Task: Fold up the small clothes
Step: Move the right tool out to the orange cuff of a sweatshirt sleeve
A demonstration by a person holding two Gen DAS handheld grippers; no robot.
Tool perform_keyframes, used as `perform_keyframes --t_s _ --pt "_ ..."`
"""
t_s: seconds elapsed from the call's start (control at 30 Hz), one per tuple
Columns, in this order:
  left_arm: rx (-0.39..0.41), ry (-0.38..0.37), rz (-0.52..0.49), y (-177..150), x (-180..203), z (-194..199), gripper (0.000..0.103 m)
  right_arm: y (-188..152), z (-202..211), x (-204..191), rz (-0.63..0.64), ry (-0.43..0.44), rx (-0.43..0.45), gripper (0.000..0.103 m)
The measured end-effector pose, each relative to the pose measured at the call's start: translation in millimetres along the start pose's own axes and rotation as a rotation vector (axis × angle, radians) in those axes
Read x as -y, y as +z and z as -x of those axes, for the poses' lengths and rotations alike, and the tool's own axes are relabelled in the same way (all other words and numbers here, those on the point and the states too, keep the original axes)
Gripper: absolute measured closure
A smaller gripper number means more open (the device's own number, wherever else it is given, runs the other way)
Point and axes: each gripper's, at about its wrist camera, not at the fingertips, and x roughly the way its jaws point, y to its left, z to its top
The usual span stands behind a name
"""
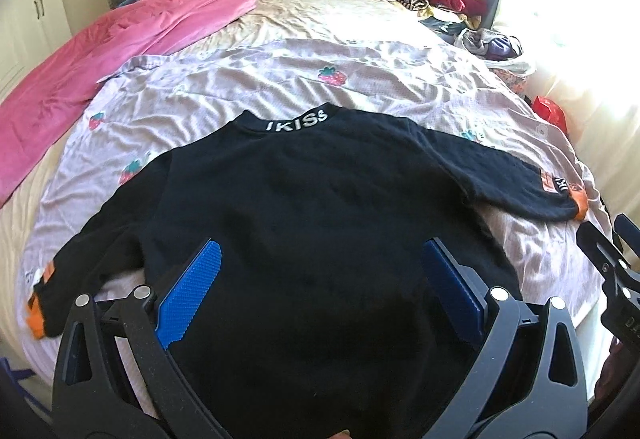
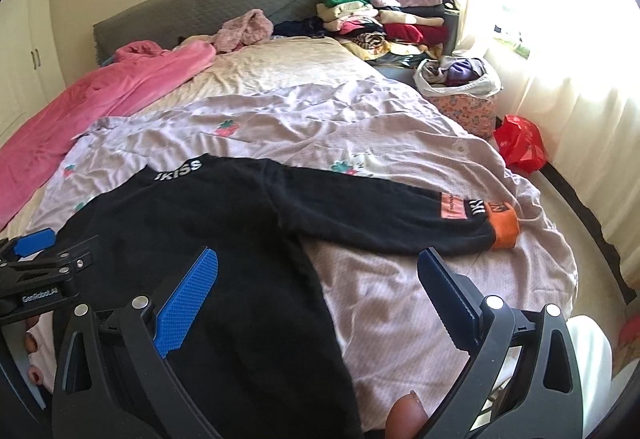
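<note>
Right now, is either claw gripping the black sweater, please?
No: the left claw and right claw both gape open above the black sweater, holding nothing.

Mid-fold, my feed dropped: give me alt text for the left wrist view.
A black sweater lies flat on a strawberry-print sheet, collar away from the camera, both sleeves spread out. The open left gripper hovers over its lower body, holding nothing. The right gripper shows at the right edge.
</note>
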Motion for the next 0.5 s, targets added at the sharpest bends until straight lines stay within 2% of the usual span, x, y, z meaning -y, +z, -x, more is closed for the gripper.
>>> perform_keyframes --t_s 0.3,0.5 --pt "0.028 -0.013 0.006 36 12 -17 0.009 27 -28 19 -0.056 -0.056 -0.003 0.004" --pt "0.041 0.008 0.002 57 22 -29 0.009 42 -43 38 -0.115 -0.09 -0.001 0.004"
